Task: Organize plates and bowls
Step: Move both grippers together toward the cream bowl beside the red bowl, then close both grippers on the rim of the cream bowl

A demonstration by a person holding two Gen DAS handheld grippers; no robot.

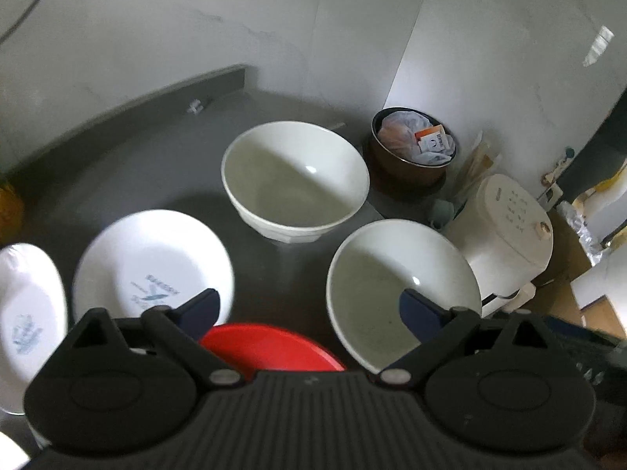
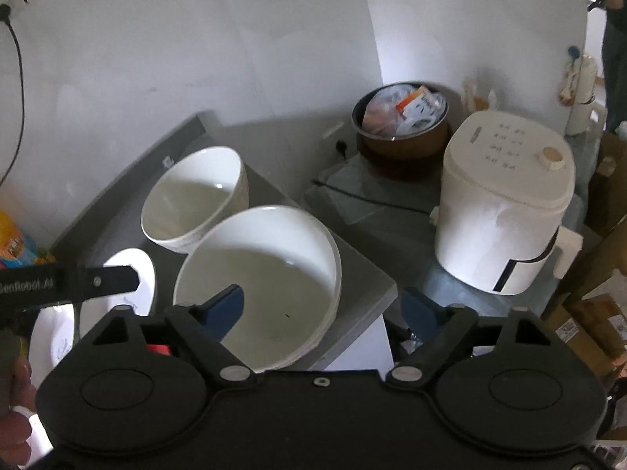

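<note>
- The two white bowls look hard, smooth and breakable, and likely heavy; I think the rim is the best place to grab.
- The near bowl sits at the gray tabletop edge, the far bowl behind it.
- White plates with blue print and a red plate lie on the left.
- Left tool is open and empty.
- Right tool is open too, straddling the near bowl's rim.

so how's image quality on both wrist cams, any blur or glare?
Left wrist: the printed plate is motion-smeared, small glints in both bowls, far and near; dim counter. Right wrist: sharper on the near bowl; brown pot slightly blurred; fisheye bends the wall edges in both.
</note>
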